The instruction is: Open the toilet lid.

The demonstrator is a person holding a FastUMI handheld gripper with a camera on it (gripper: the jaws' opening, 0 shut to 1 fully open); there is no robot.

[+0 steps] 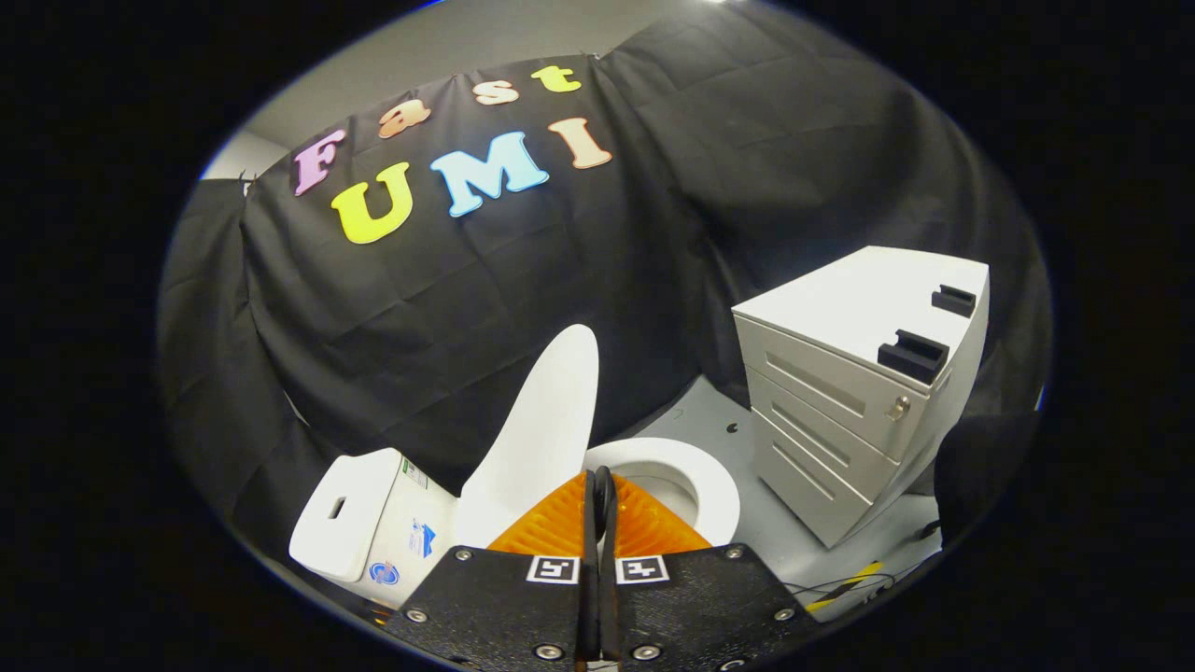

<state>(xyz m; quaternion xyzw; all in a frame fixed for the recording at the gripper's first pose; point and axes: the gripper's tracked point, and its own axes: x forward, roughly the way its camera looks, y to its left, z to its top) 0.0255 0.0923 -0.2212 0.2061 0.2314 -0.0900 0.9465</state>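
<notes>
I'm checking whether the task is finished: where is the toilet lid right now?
In the gripper view the lid stands raised, between the tank and the seat, just ahead of the shut gripper.

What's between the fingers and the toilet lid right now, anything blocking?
Nothing visible. The gripper has its fingers closed together on nothing, and the toilet lid already stands raised just ahead of them, beside the tank, with the seat exposed.
</notes>
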